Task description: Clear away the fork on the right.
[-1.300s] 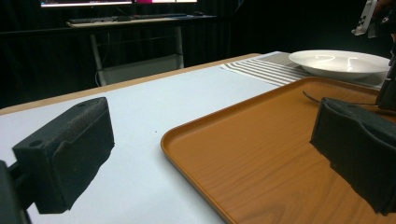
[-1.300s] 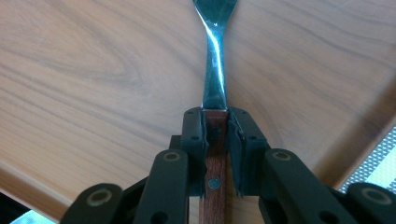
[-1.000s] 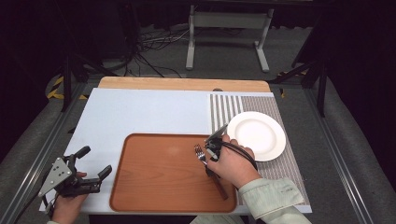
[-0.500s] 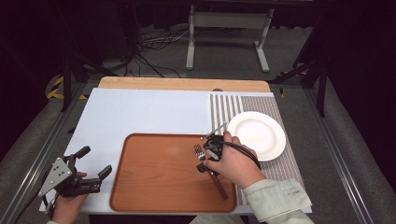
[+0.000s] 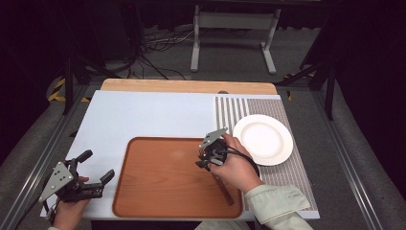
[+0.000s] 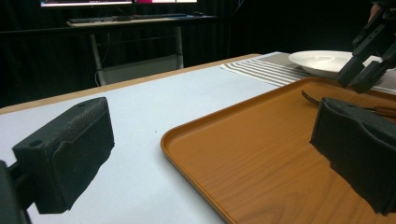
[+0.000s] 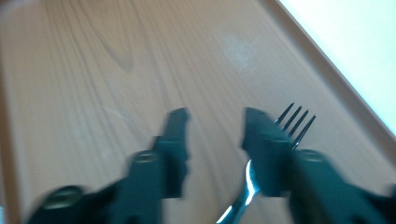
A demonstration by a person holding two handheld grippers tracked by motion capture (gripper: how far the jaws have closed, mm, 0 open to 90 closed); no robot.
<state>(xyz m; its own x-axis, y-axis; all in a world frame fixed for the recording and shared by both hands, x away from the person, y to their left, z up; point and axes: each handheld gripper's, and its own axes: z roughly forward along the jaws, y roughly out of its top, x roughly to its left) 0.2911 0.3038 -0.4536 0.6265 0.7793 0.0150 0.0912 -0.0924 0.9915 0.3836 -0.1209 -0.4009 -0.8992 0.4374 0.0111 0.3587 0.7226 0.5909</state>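
Two grippers: one in each of the person's hands, both low over the near part of the desk [image 5: 143, 115].
Right gripper [image 5: 207, 154]: over the right part of the tray, tilted down toward it, its cable looping over the back of the hand.
Right gripper state: jaws have just been closing; in the right gripper view [image 7: 215, 126] they stand apart with a gap between them, and nothing is pinched.
Fork [image 7: 292, 122]: lies on the tray; in the right gripper view its tines stick out past the right-hand jaw, and the metal neck runs down beside that jaw, not between the two. The view is blurred, so whether the jaw touches the fork cannot be told.
Fork handle [image 5: 224, 188]: brown, on the tray, running out from under the right hand toward the near right corner.
Tray [image 5: 163, 182]: brown, wood-grained, with a raised rim, on the near half of the desk.
Left gripper [image 5: 91, 168]: at the near left corner of the desk, just left of the tray, lying level.
Left gripper state: jaws spread wide in the left gripper view [image 6: 210, 154], holding nothing.
Plate [image 5: 263, 139]: white, on the striped mat [image 5: 225, 112], just right of the tray.
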